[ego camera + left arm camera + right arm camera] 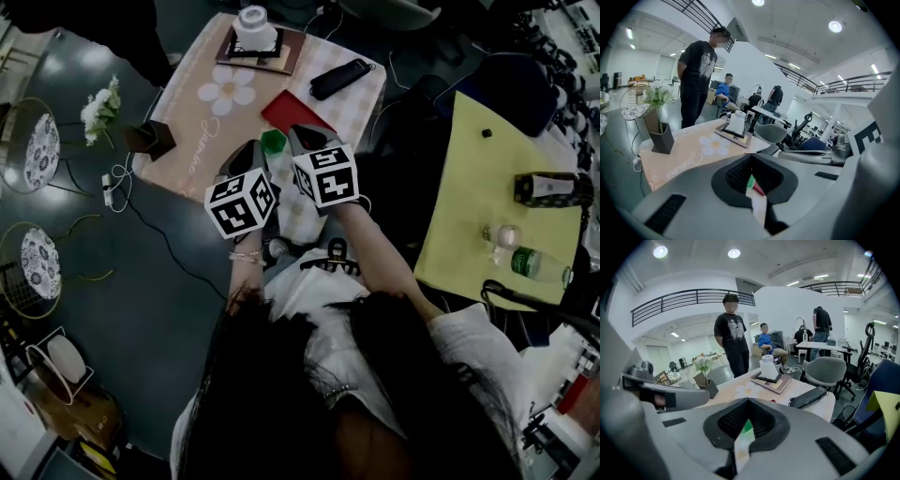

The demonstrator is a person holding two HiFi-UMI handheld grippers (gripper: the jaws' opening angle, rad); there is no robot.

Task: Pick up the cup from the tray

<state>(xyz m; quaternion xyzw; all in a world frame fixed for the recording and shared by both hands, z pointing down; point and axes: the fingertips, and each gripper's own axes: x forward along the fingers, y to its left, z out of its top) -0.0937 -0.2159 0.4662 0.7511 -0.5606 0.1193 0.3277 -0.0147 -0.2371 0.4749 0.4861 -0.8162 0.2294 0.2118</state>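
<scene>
White cup stands on tray at far end of tabletop; cup contents not visible. Left gripper and right gripper side by side over near part of tabletop, well apart from cup. Fingers of both together at tips, clamping nothing. Small green object sits between the two grippers, glimpsed through slit in both gripper views. Flat red item lies just beyond it. Only gripper views show person in black T-shirt standing beyond tray. Only head view shows yellow table at right, with bottle.
</scene>
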